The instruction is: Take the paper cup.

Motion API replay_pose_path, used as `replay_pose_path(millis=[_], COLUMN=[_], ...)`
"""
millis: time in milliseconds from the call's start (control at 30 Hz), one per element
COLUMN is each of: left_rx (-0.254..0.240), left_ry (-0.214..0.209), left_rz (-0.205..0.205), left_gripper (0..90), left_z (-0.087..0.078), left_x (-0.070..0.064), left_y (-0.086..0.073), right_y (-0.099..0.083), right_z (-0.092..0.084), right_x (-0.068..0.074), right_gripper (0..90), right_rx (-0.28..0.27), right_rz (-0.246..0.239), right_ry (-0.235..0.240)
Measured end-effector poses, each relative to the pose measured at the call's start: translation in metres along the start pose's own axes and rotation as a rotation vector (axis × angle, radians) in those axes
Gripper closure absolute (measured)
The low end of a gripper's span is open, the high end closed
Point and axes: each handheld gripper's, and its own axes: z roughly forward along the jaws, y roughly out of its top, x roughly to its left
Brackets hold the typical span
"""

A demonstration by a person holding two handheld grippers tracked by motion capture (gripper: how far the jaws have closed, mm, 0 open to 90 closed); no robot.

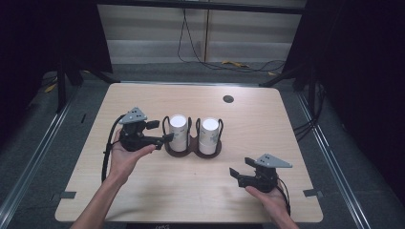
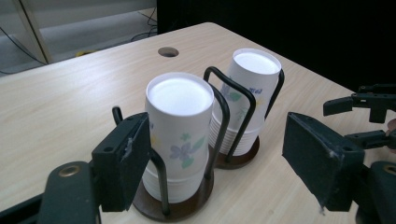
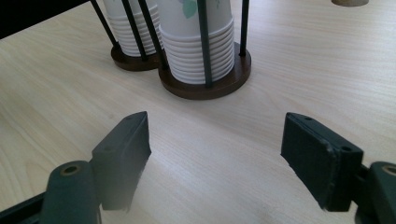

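The left gripper [image 1: 161, 131], jaws half open and holding nothing, sits just beside the near stack of paper cups [image 2: 180, 135] in the wire cup holder [image 1: 193, 149] mid-table, and a bump could tip it, while the empty, half-open right gripper [image 1: 239, 171] waits well apart.

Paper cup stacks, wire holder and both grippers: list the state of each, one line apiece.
Left stack of white floral paper cups: upside down, nested, upright in the holder.
Right stack of white floral paper cups: upside down, nested, upright in the holder.
Black wire double holder on dark wooden bases: standing on the table, both sides filled.
Left gripper: open, beside the left stack, holding nothing.
Right gripper: open, empty.
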Motion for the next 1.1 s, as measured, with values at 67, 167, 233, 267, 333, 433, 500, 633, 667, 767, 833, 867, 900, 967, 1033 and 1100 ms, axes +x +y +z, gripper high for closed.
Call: replay_pose_path(millis=[67,167,233,267,333,433,500,633,667,767,833,867,900,967,1033,1100], left_rx=[0.009,0.025,0.042,0.042,0.051,0.067,0.080,0.101,0.101,0.129,0.141,0.150,0.152,0.177,0.194,0.229], left_ry=[0.002,0.008,0.019,0.019,0.022,0.011,0.017,0.018,0.018,0.019,0.017,0.022,0.027,0.035,0.041,0.039], left_rz=[0.026,0.031,0.037,0.037,0.037,0.043,0.050,0.057,0.057,0.061,0.063,0.068,0.075,0.084,0.088,0.086], left_gripper=[30.8,30.5,30.0,29.7,29.8,32.3,32.2,31.4,31.2,30.6,30.5,30.5,30.5,31.4,31.9,31.6], left_z=[0.004,0.007,0.014,0.014,0.019,0.025,0.030,0.035,0.035,0.041,0.043,0.045,0.046,0.049,0.052,0.056], left_x=[0.000,0.001,0.003,0.003,0.006,0.009,0.012,0.015,0.015,0.016,0.017,0.016,0.015,0.014,0.015,0.016], left_y=[0.004,0.006,0.009,0.009,0.013,0.018,0.020,0.022,0.022,0.027,0.028,0.029,0.029,0.030,0.032,0.035], right_y=[0.000,0.000,-0.001,-0.001,0.000,0.000,0.000,0.000,0.000,0.000,0.000,0.000,0.000,0.000,0.000,0.000], right_z=[0.000,0.000,0.001,0.001,0.001,0.001,0.001,0.001,0.000,0.000,0.000,0.000,0.000,-0.001,-0.001,-0.001], right_x=[0.000,0.001,0.002,0.002,0.002,0.001,0.001,0.000,-0.001,-0.001,-0.001,-0.001,-0.001,-0.002,-0.002,-0.002], right_gripper=[24.2,25.4,25.3,25.3,25.2,25.1,25.1,25.1,25.1,25.0,25.0,25.1,25.1,25.0,25.0,25.1], right_rx=[0.000,0.006,0.019,0.017,0.016,0.015,0.014,0.017,0.016,0.016,0.017,0.020,0.020,0.021,0.021,0.023], right_rz=[-0.002,0.000,-0.010,-0.008,-0.009,-0.006,-0.004,0.001,0.001,0.008,0.007,0.007,0.007,0.006,0.005,0.003], right_ry=[0.001,0.012,0.024,0.027,0.029,0.023,0.024,0.025,0.025,0.023,0.024,0.023,0.023,0.023,0.024,0.024])
